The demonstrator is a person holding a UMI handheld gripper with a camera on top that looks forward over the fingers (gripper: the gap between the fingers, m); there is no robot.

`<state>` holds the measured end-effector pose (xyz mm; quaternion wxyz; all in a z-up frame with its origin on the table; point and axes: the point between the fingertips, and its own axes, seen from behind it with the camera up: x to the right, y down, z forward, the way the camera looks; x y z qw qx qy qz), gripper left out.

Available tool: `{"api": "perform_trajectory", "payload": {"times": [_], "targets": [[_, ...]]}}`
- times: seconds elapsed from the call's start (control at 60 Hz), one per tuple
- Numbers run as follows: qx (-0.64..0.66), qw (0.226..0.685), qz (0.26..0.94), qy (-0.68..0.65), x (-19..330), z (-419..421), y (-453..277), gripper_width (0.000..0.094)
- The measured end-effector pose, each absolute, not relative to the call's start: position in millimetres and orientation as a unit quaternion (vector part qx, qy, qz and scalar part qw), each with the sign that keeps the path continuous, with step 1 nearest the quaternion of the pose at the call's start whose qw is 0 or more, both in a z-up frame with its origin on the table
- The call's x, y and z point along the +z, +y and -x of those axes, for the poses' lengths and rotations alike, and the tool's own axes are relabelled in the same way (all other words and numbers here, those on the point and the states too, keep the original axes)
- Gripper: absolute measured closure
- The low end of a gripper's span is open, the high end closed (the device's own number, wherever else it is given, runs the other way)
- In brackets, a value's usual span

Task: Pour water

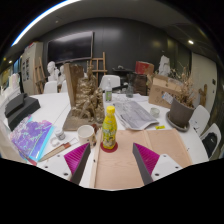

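Yellow-labelled bottle [108, 130] with a pale cap, upright on a red coaster [108, 147], dead ahead of the hand-held gripper [110, 165] and just beyond its fingertips, slightly nearer the left finger than the right. Long axis vertical, so a straight push forward looks enough to bring the bottle between the pads. Hand-held gripper wide open, holding nothing; magenta pads [146, 158] well apart on either side of the bottle's line. Bottle resting on a tan mat [165, 150] over the white surface [45, 108]. Just left of the bottle, a small white cup [86, 131], near enough that the left finger could knock it on the way in. Behind and right of the bottle, a yellow snack bag [133, 114] lying flat; further right of the bottle, a dark bowl [180, 113]. Far left of the bottle, a shiny purple pouch [33, 138]. Probably still the reaching step, with grasp and pour not yet done; cup likely the pouring target, though uncertain.
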<state>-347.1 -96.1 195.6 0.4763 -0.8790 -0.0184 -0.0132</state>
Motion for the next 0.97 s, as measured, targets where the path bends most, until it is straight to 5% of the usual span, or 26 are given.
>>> {"api": "perform_trajectory", "payload": {"times": [0.35, 0.967], "targets": [[-0.051, 0.467, 0.883, -0.003, 247.8, 350.0, -221.4, 0.0073], [-0.012, 0.458, 0.888, -0.033, 244.8, 320.4, -241.2, 0.0074]]}}
